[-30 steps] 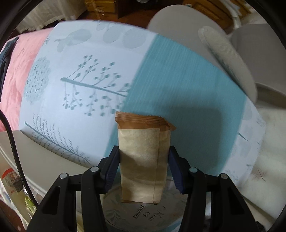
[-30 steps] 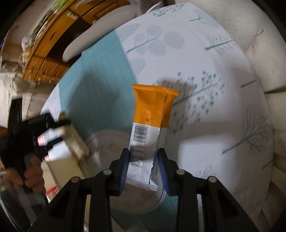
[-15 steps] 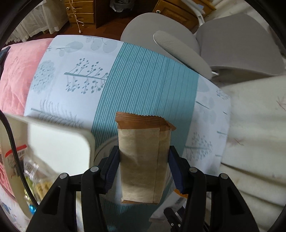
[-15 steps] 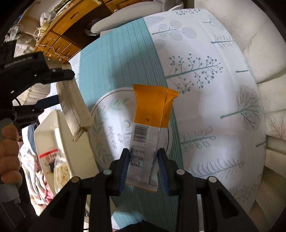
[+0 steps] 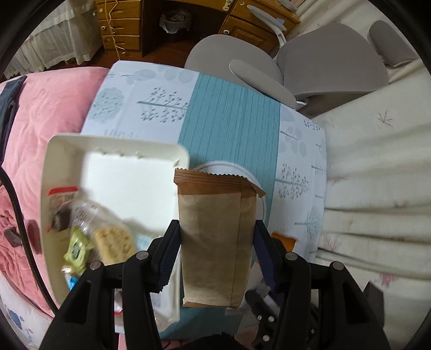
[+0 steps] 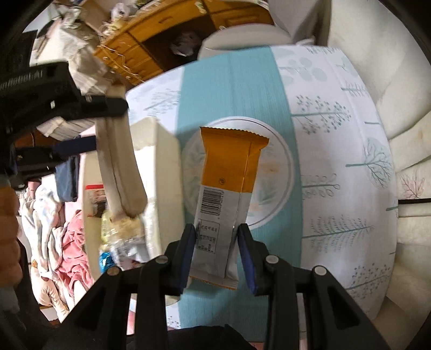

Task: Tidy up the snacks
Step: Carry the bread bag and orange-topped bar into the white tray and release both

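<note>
My left gripper (image 5: 216,234) is shut on a brown paper snack packet (image 5: 215,231), held above the table near the right edge of a white bin (image 5: 115,150). The packet also shows in the right wrist view (image 6: 118,167), hanging over the bin (image 6: 167,161). My right gripper (image 6: 216,239) is shut on an orange and white snack bar (image 6: 226,188), held above a round white plate (image 6: 285,167). The bin holds several wrapped snacks (image 5: 113,239).
The table has a white and teal tree-print cloth (image 5: 231,126). A pink blanket (image 5: 48,107) lies to the left, grey chairs (image 5: 331,62) stand behind, and a cream blanket (image 5: 377,175) lies to the right. A wooden dresser (image 5: 121,24) is at the back.
Both grippers have pulled back and up from the table, each still holding its snack. The white bin has come into the left wrist view, and the left packet now hangs over it.
</note>
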### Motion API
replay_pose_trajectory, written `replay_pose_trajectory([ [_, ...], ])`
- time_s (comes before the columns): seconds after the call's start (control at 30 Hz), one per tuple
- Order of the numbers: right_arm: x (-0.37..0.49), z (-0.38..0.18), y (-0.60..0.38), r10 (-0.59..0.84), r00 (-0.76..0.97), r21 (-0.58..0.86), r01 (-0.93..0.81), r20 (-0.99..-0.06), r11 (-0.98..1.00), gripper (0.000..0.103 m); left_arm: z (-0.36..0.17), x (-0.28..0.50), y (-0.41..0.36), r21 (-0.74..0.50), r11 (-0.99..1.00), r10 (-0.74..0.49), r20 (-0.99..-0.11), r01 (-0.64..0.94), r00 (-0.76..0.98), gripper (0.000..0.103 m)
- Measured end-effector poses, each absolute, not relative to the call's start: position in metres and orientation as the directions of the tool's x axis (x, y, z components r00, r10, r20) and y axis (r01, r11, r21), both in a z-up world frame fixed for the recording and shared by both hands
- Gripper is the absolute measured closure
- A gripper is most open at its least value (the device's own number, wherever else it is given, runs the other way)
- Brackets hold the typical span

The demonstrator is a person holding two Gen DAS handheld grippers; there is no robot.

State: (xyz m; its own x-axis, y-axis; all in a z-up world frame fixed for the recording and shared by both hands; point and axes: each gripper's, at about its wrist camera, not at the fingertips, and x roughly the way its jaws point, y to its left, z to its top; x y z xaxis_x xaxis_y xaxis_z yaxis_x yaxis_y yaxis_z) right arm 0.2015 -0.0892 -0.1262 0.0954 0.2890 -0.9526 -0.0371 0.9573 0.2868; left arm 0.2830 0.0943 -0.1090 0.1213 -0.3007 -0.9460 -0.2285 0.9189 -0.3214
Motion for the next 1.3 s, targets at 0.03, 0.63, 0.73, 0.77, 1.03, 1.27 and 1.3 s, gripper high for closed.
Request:
replay_pose_trajectory([
  [0.03,0.199,-0.124,-0.084,0.291,0.104,0.287,-0.044,-0.951,0.957,0.07,-0.107,0.277,0.098,-0.325,0.918,-0.303,-0.944,-0.228,0.126,0.051],
  [0.63,0.13,-0.092,-0.007,0.292,0.256,0.272,-0.11,-0.921,0.956,0.07,-0.103,0.181,0.184,-0.312,0.936,-0.294,-0.947,-0.162,0.129,0.051],
  [0.73,0.123,-0.092,0.007,0.289,0.27,0.273,-0.097,-0.918,0.957,0.07,-0.109,0.172,0.196,-0.33,0.932,-0.312,-0.941,-0.15,0.132,0.051],
  [0.77,0.12,-0.092,0.011,0.289,0.275,0.273,-0.096,-0.917,0.957,0.07,-0.111,0.169,0.2,-0.334,0.931,-0.316,-0.939,-0.143,0.138,0.051],
  [1.03,0.098,-0.091,0.041,0.271,0.315,0.254,-0.094,-0.91,0.963,0.069,-0.119,0.143,0.228,-0.369,0.926,-0.35,-0.919,-0.084,0.182,0.05],
  [1.27,0.084,-0.1,0.051,0.288,0.327,0.273,-0.091,-0.9,0.958,0.058,-0.123,0.129,0.24,-0.392,0.918,-0.374,-0.904,-0.054,0.207,0.033],
  [1.3,0.083,-0.103,0.051,0.289,0.323,0.278,-0.08,-0.901,0.957,0.056,-0.123,0.126,0.241,-0.398,0.916,-0.379,-0.9,-0.05,0.215,0.031],
])
